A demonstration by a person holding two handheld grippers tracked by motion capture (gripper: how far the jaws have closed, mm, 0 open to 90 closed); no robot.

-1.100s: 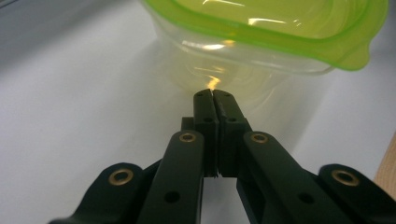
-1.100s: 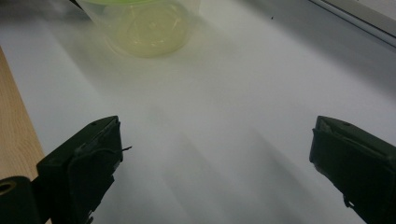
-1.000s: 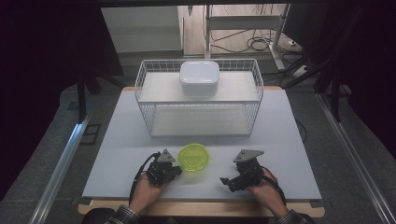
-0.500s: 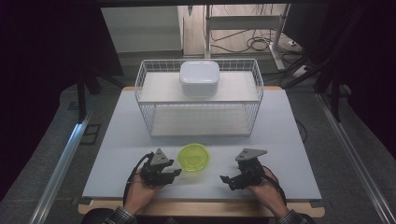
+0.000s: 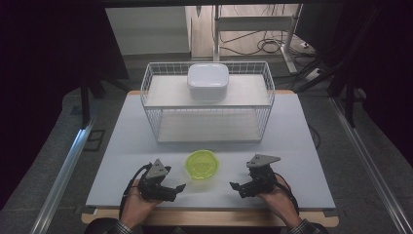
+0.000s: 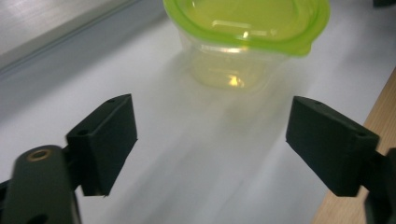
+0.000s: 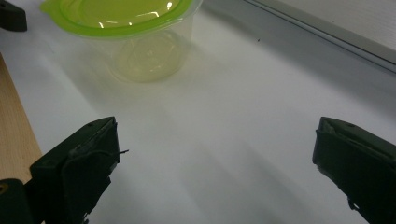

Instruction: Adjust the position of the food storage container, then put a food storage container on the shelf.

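White table [image 5: 292, 146]: lidded tub [image 5: 201, 164] sits near front edge, between left claw [image 5: 168, 187] and right claw [image 5: 241, 187], both spread, empty. Looks light, thin, slippery plastic; best gripped under lid rim.

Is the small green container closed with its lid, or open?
Closed: the green lid sits flat on the clear container, covering its rim.

Lidded tub [image 5: 201, 164] near front of surface [image 5: 302, 141], between both tools; wire basket [image 5: 208, 102] behind, box [image 5: 208, 81] on top.
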